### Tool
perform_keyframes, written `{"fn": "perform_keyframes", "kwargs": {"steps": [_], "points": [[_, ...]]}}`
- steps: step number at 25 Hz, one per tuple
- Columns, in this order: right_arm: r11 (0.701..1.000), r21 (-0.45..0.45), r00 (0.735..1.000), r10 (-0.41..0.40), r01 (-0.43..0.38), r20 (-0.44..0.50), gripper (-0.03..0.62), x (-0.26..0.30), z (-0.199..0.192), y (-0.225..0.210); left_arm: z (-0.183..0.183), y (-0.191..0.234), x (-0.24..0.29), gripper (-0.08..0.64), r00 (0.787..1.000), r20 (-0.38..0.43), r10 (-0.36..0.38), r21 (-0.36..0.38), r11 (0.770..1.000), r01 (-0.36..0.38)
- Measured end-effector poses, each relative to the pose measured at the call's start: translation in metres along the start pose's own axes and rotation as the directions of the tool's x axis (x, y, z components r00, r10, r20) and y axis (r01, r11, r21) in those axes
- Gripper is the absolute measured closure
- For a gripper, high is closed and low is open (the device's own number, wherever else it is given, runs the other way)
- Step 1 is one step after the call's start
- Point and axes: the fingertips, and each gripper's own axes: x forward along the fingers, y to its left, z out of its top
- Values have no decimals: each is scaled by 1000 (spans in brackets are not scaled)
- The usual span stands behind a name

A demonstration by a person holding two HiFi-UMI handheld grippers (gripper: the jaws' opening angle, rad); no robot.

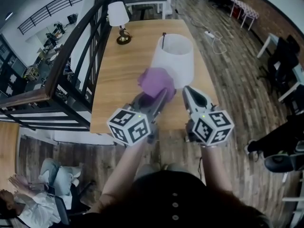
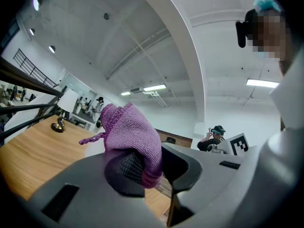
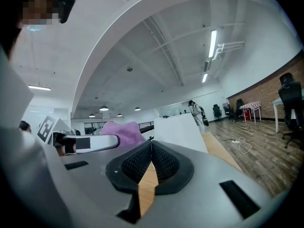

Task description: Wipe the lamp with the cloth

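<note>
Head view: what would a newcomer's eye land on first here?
The purple cloth, bunched in the fingers of the left gripper, in front of the white lampshade on the wooden table. Then the right gripper beside it, shut and empty, and a small lamp at the table's far left.

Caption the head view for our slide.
Left gripper holds purple cloth near white lampshade; right gripper shut, empty.

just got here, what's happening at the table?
A person works two handheld grippers over a wooden table. The left gripper is shut on a purple cloth, held up beside the lower edge of the big white lamp shade; contact isn't clear. The right gripper is shut and empty, close by the shade.
</note>
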Motion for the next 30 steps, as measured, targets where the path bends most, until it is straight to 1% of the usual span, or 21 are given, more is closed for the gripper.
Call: {"fn": "perform_keyframes", "kwargs": {"steps": [4,7,19,23,30], "points": [[1000,14,1000,7,-7,-10,581,-9,-9,0,-11,-3,-3,479,1000,-22,18,0,1000,-18],[1000,7,1000,8,-8,-9,580,-15,-10,-1,-17,-7,-4,479,999,-35,26,10,1000,-25],[999,-15,999,40,-41,-25,581,-26,-13,6,-23,-23,-8,479,996,-56,67,63,996,-64],[999,-18,998,45,-45,-35,581,-28,-15,8,-24,-25,-9,479,996,-61,69,69,996,-65],[998,-26,997,59,-60,-51,581,-29,-20,12,-32,-22,-9,479,993,-93,74,69,995,-68]]}}
